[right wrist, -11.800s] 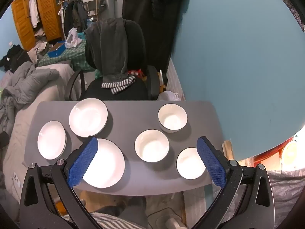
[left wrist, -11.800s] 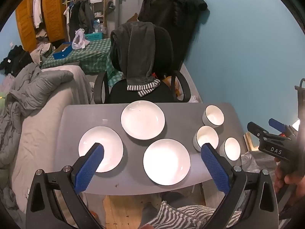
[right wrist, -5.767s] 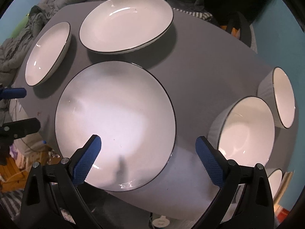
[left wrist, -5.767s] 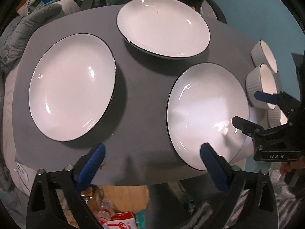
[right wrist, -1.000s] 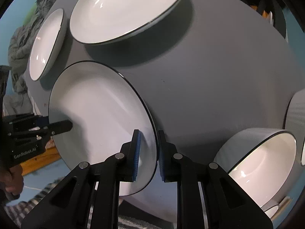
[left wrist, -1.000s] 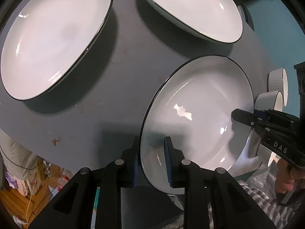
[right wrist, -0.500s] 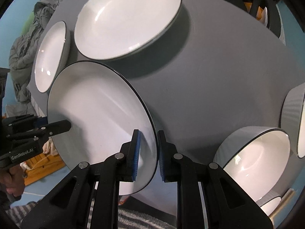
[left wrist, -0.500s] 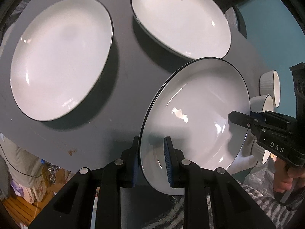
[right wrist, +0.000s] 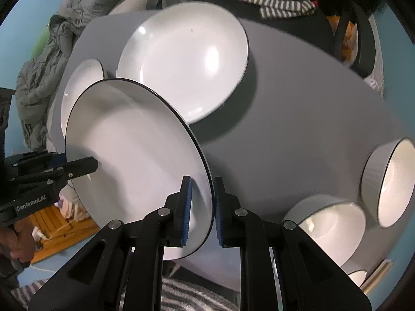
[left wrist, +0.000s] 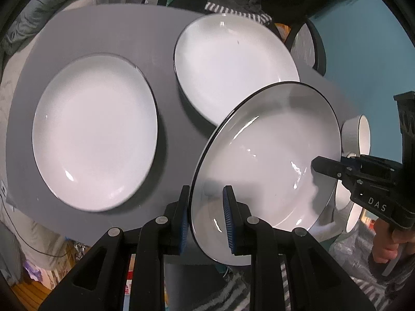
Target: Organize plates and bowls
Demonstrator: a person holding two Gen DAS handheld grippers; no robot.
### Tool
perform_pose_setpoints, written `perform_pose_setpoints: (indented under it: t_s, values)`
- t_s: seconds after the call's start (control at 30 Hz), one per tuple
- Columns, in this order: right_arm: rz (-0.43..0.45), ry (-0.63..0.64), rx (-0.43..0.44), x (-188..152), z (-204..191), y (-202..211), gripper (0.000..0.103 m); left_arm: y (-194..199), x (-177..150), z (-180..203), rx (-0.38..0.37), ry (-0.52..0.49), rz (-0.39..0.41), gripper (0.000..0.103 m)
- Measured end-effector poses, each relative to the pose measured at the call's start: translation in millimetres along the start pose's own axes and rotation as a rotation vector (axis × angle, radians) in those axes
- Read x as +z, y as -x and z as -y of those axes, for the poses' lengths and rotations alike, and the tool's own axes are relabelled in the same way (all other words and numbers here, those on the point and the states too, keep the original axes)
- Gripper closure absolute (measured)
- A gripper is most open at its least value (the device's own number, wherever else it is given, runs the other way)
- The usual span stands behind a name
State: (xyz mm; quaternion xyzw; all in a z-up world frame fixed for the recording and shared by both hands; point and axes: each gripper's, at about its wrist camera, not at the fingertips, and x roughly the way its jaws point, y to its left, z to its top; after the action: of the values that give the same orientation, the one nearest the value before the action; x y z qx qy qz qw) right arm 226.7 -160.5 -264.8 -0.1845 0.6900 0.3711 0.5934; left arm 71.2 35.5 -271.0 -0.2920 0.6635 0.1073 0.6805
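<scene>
A white plate with a black rim [left wrist: 269,153] is held off the grey table [left wrist: 166,119], tilted, by both grippers. My left gripper [left wrist: 205,217] is shut on its near-left rim. My right gripper [right wrist: 202,207] is shut on its opposite rim and shows in the left wrist view [left wrist: 363,178]. The held plate also shows in the right wrist view [right wrist: 135,155]. Two more white plates lie flat: one at the left [left wrist: 96,132] and one at the back [left wrist: 233,64]. White bowls [right wrist: 391,184] stand at the table's right end.
A dark office chair with clothes and a striped cloth [left wrist: 233,13] stands behind the table. A grey duvet [right wrist: 41,77] lies to the left. A striped rug [right wrist: 197,298] lies below the table's front edge. The blue wall [left wrist: 363,39] is at the right.
The held plate has risen off the table and tilted more steeply, and both grippers have moved up and back with it, toward the back plate.
</scene>
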Motion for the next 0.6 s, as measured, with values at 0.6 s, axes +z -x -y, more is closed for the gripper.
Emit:
perform_pose_setpoints:
  t_s: [0.6]
  values:
    - [0.055, -0.064, -0.009, 63, 15, 8, 0.087, 0, 80, 2, 0.053, -0.062, 0.021, 0.080]
